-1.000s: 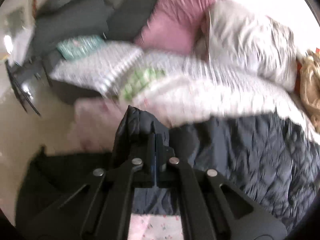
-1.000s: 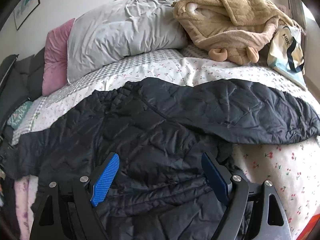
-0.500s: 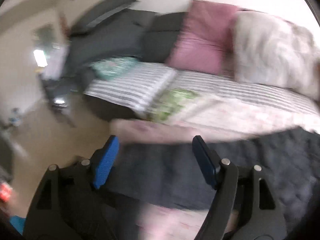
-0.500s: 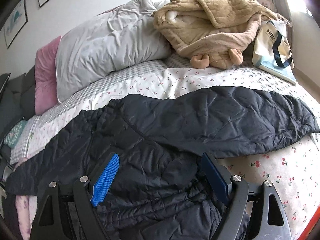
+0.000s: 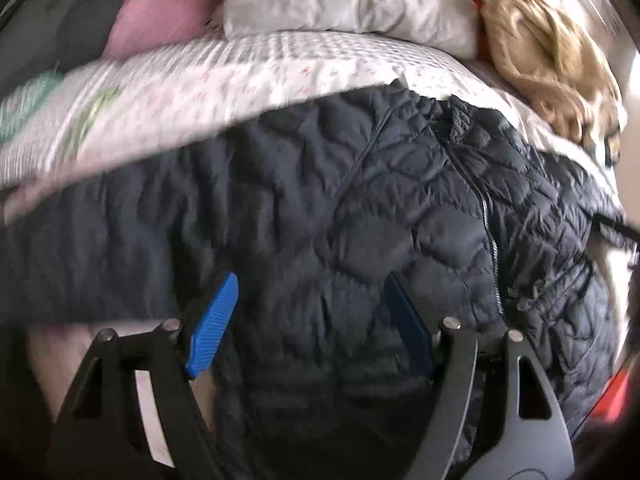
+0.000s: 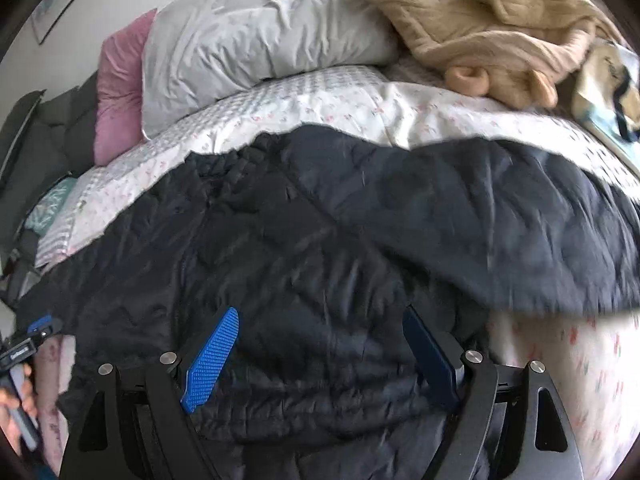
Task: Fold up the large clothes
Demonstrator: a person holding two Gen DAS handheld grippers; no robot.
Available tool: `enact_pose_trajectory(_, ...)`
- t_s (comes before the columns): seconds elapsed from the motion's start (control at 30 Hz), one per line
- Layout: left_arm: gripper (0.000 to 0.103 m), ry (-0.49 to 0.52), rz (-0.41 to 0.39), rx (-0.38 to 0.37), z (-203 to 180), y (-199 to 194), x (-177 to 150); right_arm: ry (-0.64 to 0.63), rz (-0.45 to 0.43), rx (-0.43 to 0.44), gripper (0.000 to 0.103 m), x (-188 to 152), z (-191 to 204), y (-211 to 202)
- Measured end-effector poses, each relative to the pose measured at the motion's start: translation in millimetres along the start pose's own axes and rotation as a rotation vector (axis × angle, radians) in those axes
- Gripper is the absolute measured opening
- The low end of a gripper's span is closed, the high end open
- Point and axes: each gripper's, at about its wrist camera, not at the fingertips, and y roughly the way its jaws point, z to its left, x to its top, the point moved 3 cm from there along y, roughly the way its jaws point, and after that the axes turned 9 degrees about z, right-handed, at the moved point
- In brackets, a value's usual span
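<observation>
- The black quilted jacket lies spread across the bed, filling mid-frame.
- The left hand-held gripper is spread, empty, jacket beneath its fingers.
- The right hand-held gripper is likewise spread over the jacket's lower part.

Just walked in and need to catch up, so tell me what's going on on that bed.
A person is working on a dark navy quilted puffer jacket spread across the floral-print bed cover. Both handheld tools are open and empty: the left tool hangs over the jacket's body beside the zipper, the right tool over its lower part. A grey pillow and a tan fleece garment lie behind.
</observation>
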Motion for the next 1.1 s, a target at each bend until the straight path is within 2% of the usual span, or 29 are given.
enact_pose_trajectory(0.1, 0.076, 0.070, -0.020, 0.037, 12.0, 12.8, 35.2, -0.116, 0.025, 0.032, 0.086, 35.5, 2.3, 10.2)
enact_pose_trajectory(0.23, 0.076, 0.075, -0.028, 0.026, 38.9, 54.6, 94.4, -0.279, 0.041, -0.058, 0.086, 95.6, 11.0, 45.8)
enact_pose_trajectory(0.37, 0.076, 0.072, -0.028, 0.005, 55.4, 105.8, 141.7, -0.327, 0.053, -0.094, 0.084, 154.4, 14.4, 100.2)
enact_pose_trajectory(0.47, 0.076, 0.092, -0.040, -0.040, 57.9, 138.7, 170.5, -0.350, 0.069, -0.070, 0.081, 183.8, 15.8, 134.8)
enact_pose_trajectory(0.57, 0.076, 0.125, -0.028, -0.129, 53.1, 164.4, 182.4, -0.371, 0.100, -0.069, 0.080, 204.5, 14.6, 172.3)
enact_pose_trajectory(0.6, 0.076, 0.135, -0.013, -0.162, 50.2, 173.7, 182.4, -0.367, 0.115, -0.063, 0.073, 206.2, 13.9, 180.5)
enact_pose_trajectory(0.63, 0.076, 0.138, -0.013, -0.177, 48.0, 178.7, 180.8, -0.355, 0.161, -0.027, 0.058, 204.5, 11.0, 195.4)
enact_pose_trajectory(0.67, 0.071, 0.141, -0.023, -0.190, 46.7, 179.4, 179.7, -0.350, 0.205, 0.009, 0.048, 198.9, 10.5, 204.9)
enact_pose_trajectory(0.7, 0.044, 0.141, -0.035, -0.239, 44.6, 176.8, 176.0, -0.355, 0.225, 0.029, 0.025, 194.4, 11.0, 209.0)
enact_pose_trajectory(0.73, 0.011, 0.126, -0.030, -0.293, 43.1, 173.4, 172.2, -0.389, 0.220, 0.039, 0.013, 185.8, 16.7, 210.1)
enact_pose_trajectory(0.77, 0.009, 0.103, -0.029, -0.320, 42.4, 169.9, 168.9, -0.447, 0.185, 0.014, 0.011, 176.8, 26.3, 205.6)
enact_pose_trajectory(0.8, 0.007, 0.093, -0.065, -0.316, 41.3, 162.5, 165.2, -0.483, 0.153, -0.016, 0.009, 172.0, 33.5, 200.6)
enact_pose_trajectory(0.87, 0.006, 0.101, -0.208, -0.248, 38.1, 136.3, 156.8, -0.521, 0.061, -0.086, 0.007, 171.7, 48.8, 186.1)
enact_pose_trajectory(0.9, 0.006, 0.083, -0.269, -0.246, 40.4, 125.5, 154.7, -0.523, -0.007, -0.122, 0.007, 177.9, 56.6, 175.8)
enact_pose_trajectory(0.97, 0.006, 0.014, -0.405, -0.236, 49.4, 105.2, 153.4, -0.487, -0.099, -0.121, 0.007, 192.6, 66.4, 162.2)
enact_pose_trajectory(1.0, 0.006, -0.012, -0.436, -0.207, 53.5, 104.6, 154.2, -0.476, -0.148, -0.146, 0.007, 199.8, 71.3, 159.5)
enact_pose_trajectory(1.03, 0.008, -0.026, -0.435, -0.167, 56.0, 110.4, 156.8, -0.470, -0.180, -0.203, 0.007, 205.8, 75.3, 164.7)
enact_pose_trajectory(1.07, 0.011, -0.032, -0.397, -0.122, 57.7, 123.2, 159.8, -0.460, -0.171, -0.241, 0.008, 208.6, 76.0, 174.3)
enact_pose_trajectory(1.1, 0.015, -0.040, -0.335, -0.079, 58.0, 139.8, 163.8, -0.438, -0.124, -0.269, 0.011, 210.7, 75.1, 190.4)
